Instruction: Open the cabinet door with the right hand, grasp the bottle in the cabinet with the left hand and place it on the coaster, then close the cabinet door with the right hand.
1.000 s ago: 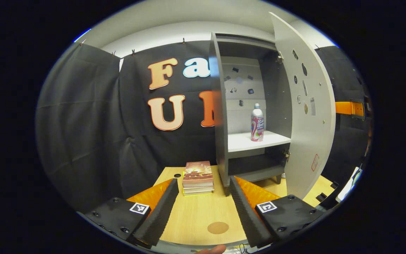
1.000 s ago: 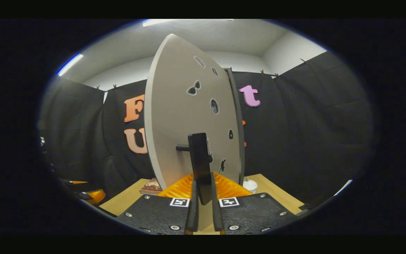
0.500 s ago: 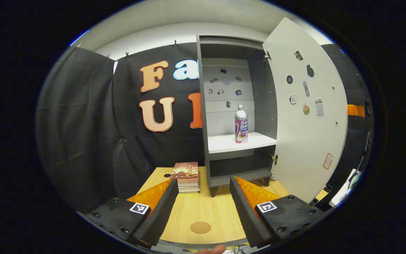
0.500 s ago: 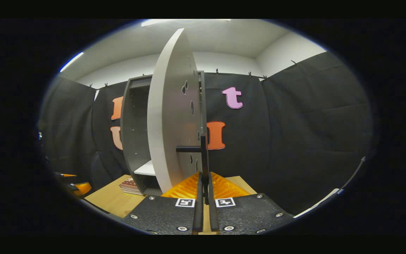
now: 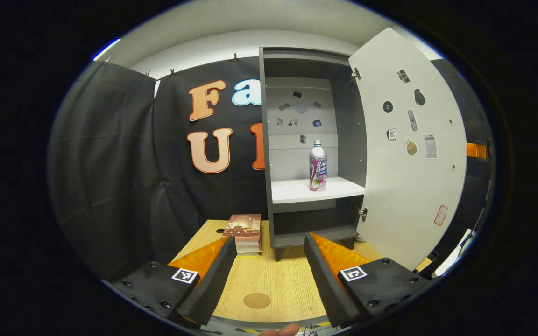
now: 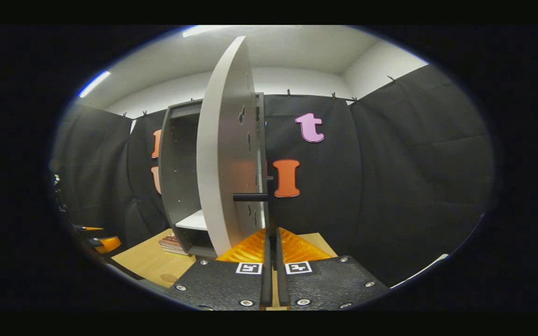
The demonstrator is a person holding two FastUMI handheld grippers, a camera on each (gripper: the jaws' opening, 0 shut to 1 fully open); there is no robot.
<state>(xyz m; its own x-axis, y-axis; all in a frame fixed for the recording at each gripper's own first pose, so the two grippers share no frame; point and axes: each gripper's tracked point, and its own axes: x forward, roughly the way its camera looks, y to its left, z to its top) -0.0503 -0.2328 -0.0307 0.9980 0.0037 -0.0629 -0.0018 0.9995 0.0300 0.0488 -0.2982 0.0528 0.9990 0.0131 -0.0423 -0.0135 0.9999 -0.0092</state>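
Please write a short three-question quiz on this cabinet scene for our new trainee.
1. True or false: the cabinet door stands open.
2. Where is the bottle? A) on the coaster B) on the white shelf C) on the books
3. Fill in: the right hand-held gripper is shut on the door's ____.

Key
1. True.
2. B: it stands upright on the white shelf; the coaster on the table is bare, between the open fingers of the left hand-held gripper.
3. Handle.
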